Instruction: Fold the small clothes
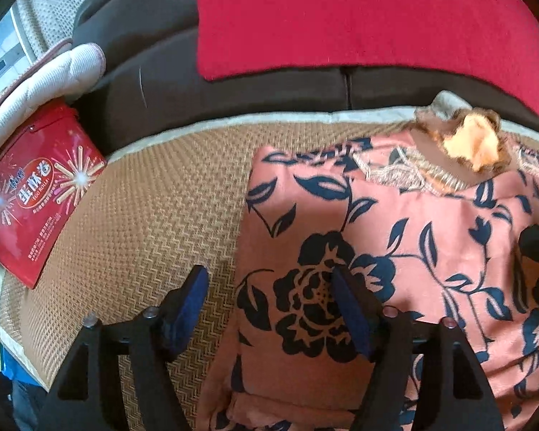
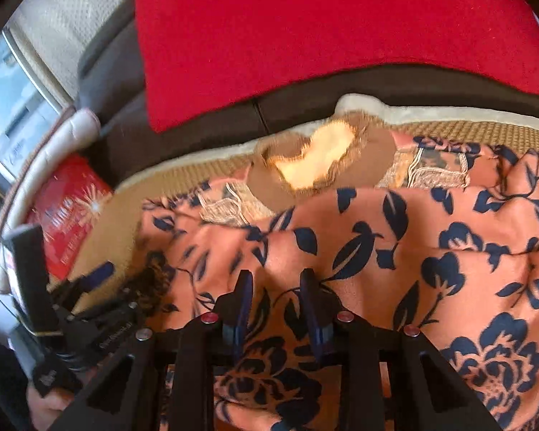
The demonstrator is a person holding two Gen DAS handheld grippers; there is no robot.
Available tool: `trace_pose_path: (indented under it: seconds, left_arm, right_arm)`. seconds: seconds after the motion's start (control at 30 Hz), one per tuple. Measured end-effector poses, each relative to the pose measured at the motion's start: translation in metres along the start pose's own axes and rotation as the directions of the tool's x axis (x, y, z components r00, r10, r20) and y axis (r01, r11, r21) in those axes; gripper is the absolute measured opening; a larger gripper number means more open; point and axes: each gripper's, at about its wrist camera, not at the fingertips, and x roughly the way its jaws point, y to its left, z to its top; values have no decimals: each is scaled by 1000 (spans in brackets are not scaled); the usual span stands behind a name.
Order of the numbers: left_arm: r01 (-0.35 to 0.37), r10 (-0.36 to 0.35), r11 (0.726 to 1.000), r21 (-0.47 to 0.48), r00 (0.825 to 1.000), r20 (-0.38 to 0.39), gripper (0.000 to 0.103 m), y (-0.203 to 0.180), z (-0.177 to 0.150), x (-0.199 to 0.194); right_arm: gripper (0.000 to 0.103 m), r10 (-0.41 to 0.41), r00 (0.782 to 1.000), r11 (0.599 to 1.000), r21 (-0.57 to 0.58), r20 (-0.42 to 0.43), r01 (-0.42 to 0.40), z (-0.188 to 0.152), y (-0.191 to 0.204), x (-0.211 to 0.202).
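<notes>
A soft salmon-pink garment (image 1: pixel 395 251) printed with navy flowers and leaves lies on a tan woven mat (image 1: pixel 143 222) edged in pale binding, its lace-trimmed neckline (image 2: pixel 319 165) toward the dark sofa back. The left gripper (image 1: pixel 269 287) stands with jaws apart, straddling the garment's folded left edge without pressing it. The right gripper (image 2: pixel 276 287) has its jaws narrowed over a raised fold of the cloth; whether they pinch it I cannot tell. Bare mat lies open to the left, up to a red printed box (image 1: pixel 36 186) beside a white quilted cushion (image 1: pixel 54 75). A red blanket (image 1: pixel 359 18) drapes behind.

Pink floral garment (image 1: pixel 395 251) on woven mat (image 1: pixel 143 215)
</notes>
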Motion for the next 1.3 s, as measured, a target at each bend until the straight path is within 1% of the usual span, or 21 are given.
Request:
trace_pose_path:
  seconds: [0.07,0.13,0.23,0.3,0.4,0.43,0.5,0.6,0.7,0.83,0.93,0.97,1.13,1.17,1.2,1.23,1.27,1.3]
  left_arm:
    - [-8,8,1000,-2,1000,-6,79,0,0,3]
    - [-16,16,1000,-2,1000,-3,80,1,-2,3]
    - [-29,29,1000,-3,1000,7,80,-5,-4,-2]
    - [-43,44,999,-20,999,27,80,-4,-5,-8]
    - [-72,74,996,-44,995,65,80,-5,-8,-23]
    - [-75,78,996,-46,994,73,80,-4,-8,-26]
    - [-80,83,996,-45,994,77,80,-16,-16,-38]
    - [-82,85,996,-30,994,74,80,-29,-23,-40]
    - [-85,85,996,6,993,84,80,-42,-27,-46]
    - [-63,60,998,22,992,115,80,-49,-26,-56]
    - [-48,47,999,-1,994,100,80,-42,-24,-57]
    - [-48,49,999,-9,994,96,80,-34,-23,-54]
    - [-70,78,993,-91,993,86,80,0,-30,-59]
    - [-74,83,992,-102,993,81,80,7,-35,-61]
    - [-80,89,990,-114,994,70,80,15,-42,-63]
    - [-84,92,989,-125,994,59,80,21,-47,-65]
    - [-85,92,986,-145,995,44,80,30,-55,-68]
    - [-84,91,984,-159,995,38,80,38,-61,-69]
  right_arm:
    - [31,3,1000,1000,-14,3,-3,2,1,-1]
    - [30,21,1000,1000,7,17,-22,2,-2,-7]
    - [31,39,996,999,7,81,-40,2,-2,-29]
    - [31,47,991,999,-10,129,-46,0,0,-47]
    - [31,52,988,999,-5,146,-52,-3,-4,-60]
    - [31,51,988,999,4,147,-53,-5,-7,-64]
    - [31,44,989,999,23,142,-48,-9,-14,-68]
    - [31,32,991,998,51,128,-39,-14,-25,-71]
    - [31,49,991,994,92,123,-60,-17,-37,-75]
    - [31,61,988,994,82,141,-73,-15,-42,-85]
    - [31,69,988,994,79,135,-81,-14,-46,-87]
    - [31,69,989,994,77,130,-79,-13,-47,-87]
    - [31,61,995,996,61,83,-66,-17,-49,-84]
    - [36,59,997,996,58,58,-62,-19,-50,-80]
    - [41,49,999,997,53,12,-49,-22,-50,-74]
    - [57,28,999,998,57,-23,-27,-28,-52,-67]
    - [60,21,999,998,63,-31,-19,-33,-54,-65]
    - [59,9,1000,998,63,-24,-8,-37,-55,-67]
